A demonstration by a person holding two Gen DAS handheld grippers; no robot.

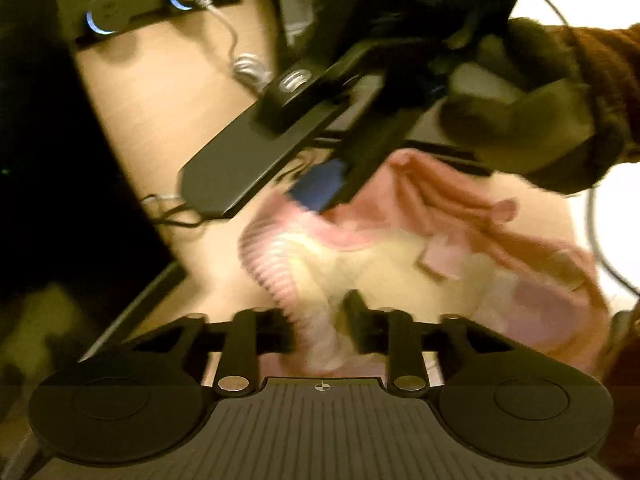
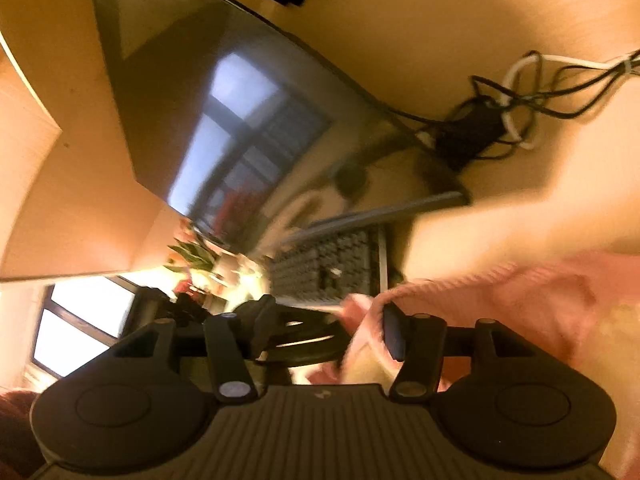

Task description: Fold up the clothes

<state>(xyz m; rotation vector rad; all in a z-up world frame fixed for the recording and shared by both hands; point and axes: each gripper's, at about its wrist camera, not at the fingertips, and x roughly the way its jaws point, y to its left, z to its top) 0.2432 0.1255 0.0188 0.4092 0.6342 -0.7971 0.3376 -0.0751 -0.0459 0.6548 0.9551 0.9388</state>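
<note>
A pink and cream garment (image 1: 420, 248) with a ribbed hem hangs bunched above the wooden desk (image 1: 160, 92). My left gripper (image 1: 320, 332) is shut on the ribbed pink hem, which is squeezed between its two fingers. In the left wrist view the other gripper reaches in from the upper right, held by a gloved hand (image 1: 520, 120) in a brown sleeve, and its blue pad (image 1: 318, 188) rests against the pink cloth. In the right wrist view my right gripper (image 2: 328, 332) has its jaws well apart. The garment (image 2: 520, 296) drapes over the right finger only, and the left finger is bare.
A dark monitor (image 2: 240, 120) and a keyboard (image 2: 332, 264) stand on the desk ahead of the right gripper. Tangled black and white cables (image 2: 500, 120) lie at the right. A black strip with blue-lit rings (image 1: 140, 12) and a white cable sits at the desk's back.
</note>
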